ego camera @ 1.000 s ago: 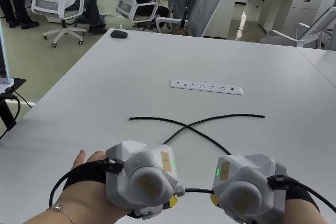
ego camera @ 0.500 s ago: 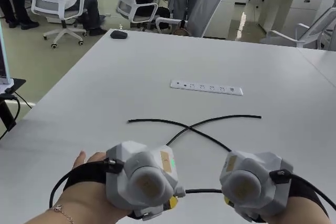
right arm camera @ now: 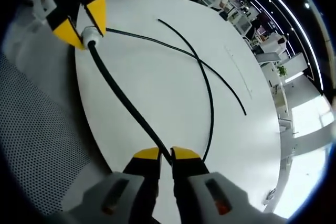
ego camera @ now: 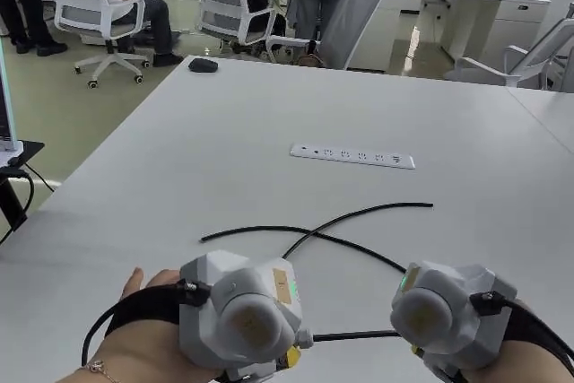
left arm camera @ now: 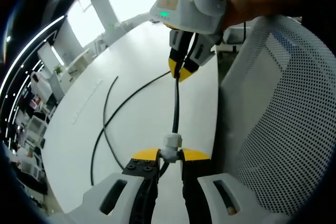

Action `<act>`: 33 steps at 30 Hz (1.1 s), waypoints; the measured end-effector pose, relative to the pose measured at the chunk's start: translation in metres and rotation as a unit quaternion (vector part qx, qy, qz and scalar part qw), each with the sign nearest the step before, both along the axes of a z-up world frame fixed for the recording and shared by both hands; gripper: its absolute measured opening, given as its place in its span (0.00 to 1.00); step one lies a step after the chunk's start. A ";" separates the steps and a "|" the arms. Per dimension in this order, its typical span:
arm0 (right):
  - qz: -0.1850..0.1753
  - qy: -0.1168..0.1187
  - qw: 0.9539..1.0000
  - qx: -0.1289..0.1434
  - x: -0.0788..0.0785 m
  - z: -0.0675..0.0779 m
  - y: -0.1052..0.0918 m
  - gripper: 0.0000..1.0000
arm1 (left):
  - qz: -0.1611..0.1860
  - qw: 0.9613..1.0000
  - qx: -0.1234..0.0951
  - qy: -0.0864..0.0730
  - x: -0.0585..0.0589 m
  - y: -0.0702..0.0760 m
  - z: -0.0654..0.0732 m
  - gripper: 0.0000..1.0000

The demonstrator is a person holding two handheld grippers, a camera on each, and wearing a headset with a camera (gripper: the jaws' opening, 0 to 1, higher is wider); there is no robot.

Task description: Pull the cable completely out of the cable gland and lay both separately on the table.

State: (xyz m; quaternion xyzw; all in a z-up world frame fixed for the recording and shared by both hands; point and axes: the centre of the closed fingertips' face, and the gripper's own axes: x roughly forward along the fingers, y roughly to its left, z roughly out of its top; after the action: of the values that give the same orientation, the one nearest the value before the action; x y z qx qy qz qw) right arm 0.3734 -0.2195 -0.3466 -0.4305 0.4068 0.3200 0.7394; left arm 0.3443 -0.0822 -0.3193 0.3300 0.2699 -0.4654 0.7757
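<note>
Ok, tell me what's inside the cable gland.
A black cable enters the white cable gland, gripped by the left tool. The stretch inside is covered by the gland.

Smooth matt white table, black smooth-sheathed cable, white plastic cable gland, perforated mesh chair back

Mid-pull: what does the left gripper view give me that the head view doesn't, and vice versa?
Left gripper view: the white cable gland clamped in the left gripper, and the right gripper pinching the cable; a mesh chair back. Head view: a mouse at the far edge of the table. Both: the cable taut between the grippers, its loose lengths crossing on the table.
</note>
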 end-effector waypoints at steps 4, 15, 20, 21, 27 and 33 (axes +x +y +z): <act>0.019 0.026 0.999 -0.023 -0.010 -0.008 0.001 0.07 | -0.008 1.000 -0.001 -0.013 0.000 -0.001 0.003 0.16; 0.140 0.024 0.987 0.074 -0.030 0.001 0.068 0.21 | -0.007 1.000 0.009 -0.015 -0.003 0.003 0.004 0.16; 0.189 0.011 0.966 0.178 -0.044 0.027 0.114 0.23 | -0.020 0.999 0.015 -0.023 -0.006 0.001 0.004 0.17; 0.196 0.006 0.962 0.190 -0.045 0.032 0.120 0.22 | -0.022 0.999 0.016 -0.024 -0.007 0.000 0.003 0.17; 0.221 -0.009 0.960 0.173 -0.048 0.033 0.122 0.15 | -0.021 0.999 0.020 -0.025 -0.007 0.001 0.003 0.17; 0.230 -0.007 0.957 0.179 -0.050 0.035 0.123 0.04 | -0.022 0.999 0.029 -0.024 -0.007 0.003 0.001 0.17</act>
State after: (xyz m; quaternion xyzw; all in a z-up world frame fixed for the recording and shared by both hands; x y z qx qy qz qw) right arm 0.3234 -0.0963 -0.3121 -0.3751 0.2277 0.5459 0.7138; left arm 0.3372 -0.0797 -0.3188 0.3693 0.2574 -0.4667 0.7613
